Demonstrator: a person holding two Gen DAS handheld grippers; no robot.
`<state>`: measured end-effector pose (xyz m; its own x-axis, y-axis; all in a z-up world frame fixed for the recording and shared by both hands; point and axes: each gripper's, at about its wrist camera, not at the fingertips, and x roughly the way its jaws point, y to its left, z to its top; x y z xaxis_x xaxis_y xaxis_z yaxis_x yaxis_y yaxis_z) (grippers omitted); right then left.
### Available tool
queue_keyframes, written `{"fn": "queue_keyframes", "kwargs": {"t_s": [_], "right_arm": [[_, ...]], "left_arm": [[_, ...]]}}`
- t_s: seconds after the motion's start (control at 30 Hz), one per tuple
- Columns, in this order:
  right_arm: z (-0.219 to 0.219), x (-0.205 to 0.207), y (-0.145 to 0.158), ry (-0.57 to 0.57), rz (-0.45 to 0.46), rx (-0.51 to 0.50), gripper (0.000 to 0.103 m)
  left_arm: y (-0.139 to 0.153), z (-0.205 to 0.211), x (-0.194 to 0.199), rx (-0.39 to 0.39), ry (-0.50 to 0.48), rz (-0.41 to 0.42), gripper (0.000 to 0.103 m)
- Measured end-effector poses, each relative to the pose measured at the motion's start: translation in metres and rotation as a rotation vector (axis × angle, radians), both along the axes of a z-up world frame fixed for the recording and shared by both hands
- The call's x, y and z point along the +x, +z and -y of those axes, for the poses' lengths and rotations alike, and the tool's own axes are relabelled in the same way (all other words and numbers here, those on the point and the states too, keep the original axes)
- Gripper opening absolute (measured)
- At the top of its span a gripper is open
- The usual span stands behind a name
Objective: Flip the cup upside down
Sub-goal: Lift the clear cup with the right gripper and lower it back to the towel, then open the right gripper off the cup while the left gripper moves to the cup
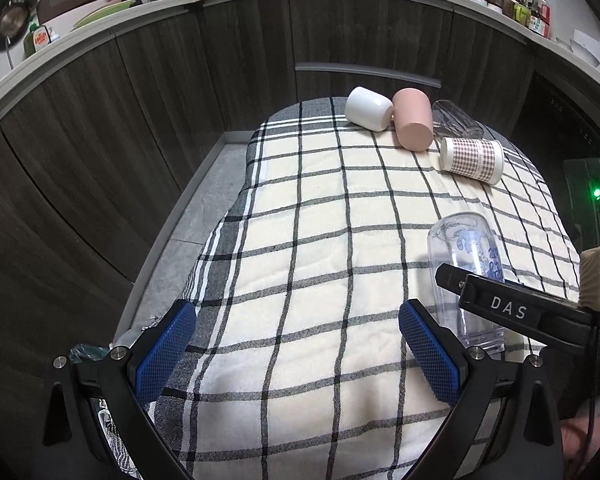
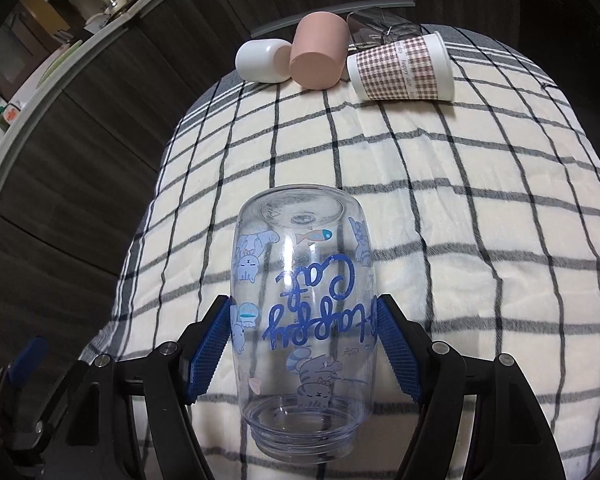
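Observation:
A clear plastic cup (image 2: 304, 312) with blue cat prints and upside-down "Happy Cat" lettering stands mouth-down on the checked cloth (image 2: 480, 216). My right gripper (image 2: 304, 344) is shut on the cup's sides, blue pads (image 2: 208, 348) pressed against both walls. In the left wrist view the same cup (image 1: 466, 256) stands at the right with my right gripper's black finger across it. My left gripper (image 1: 296, 344) is open and empty, low over the cloth (image 1: 320, 220) to the cup's left.
At the cloth's far edge lie a white cup (image 1: 368, 109), a pink cup (image 1: 414, 119), a clear glass (image 1: 456, 120) and a houndstooth paper cup (image 1: 472, 159), all on their sides. Dark wood cabinets (image 1: 140, 120) stand behind and left. The table drops off at the left.

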<state>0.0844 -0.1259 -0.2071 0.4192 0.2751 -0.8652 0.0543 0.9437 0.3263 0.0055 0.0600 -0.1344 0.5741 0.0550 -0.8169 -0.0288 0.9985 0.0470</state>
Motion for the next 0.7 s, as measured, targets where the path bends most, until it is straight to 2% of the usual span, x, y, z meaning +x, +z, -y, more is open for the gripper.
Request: {"fn": "queue_keyframes", "kwargs": {"t_s": [0.27,0.3,0.33,0.37,0.57,0.7], "right_arm": [[-0.001,0.003,-0.008,-0.007,-0.008,0.026,0.072],[0.000,0.003,-0.008,-0.007,-0.012,0.035,0.076],[0.001,0.004,-0.008,-0.006,-0.017,0.043,0.085],[0.002,0.003,-0.007,-0.011,-0.020,0.042,0.088],[0.017,-0.005,0.016,-0.023,0.022,0.047,0.089],[0.032,-0.018,0.043,-0.038,0.080,-0.001,0.089]], "left_arm": [[-0.001,0.000,0.004,0.012,0.002,-0.013,0.103],[-0.001,0.000,0.003,0.012,0.001,-0.014,0.103],[0.001,0.001,0.004,0.010,0.000,-0.013,0.103],[0.002,0.002,0.005,0.010,-0.002,-0.011,0.103],[0.014,0.014,0.007,0.000,-0.027,-0.007,0.103],[0.019,0.033,0.012,-0.014,-0.061,-0.017,0.103]]}}
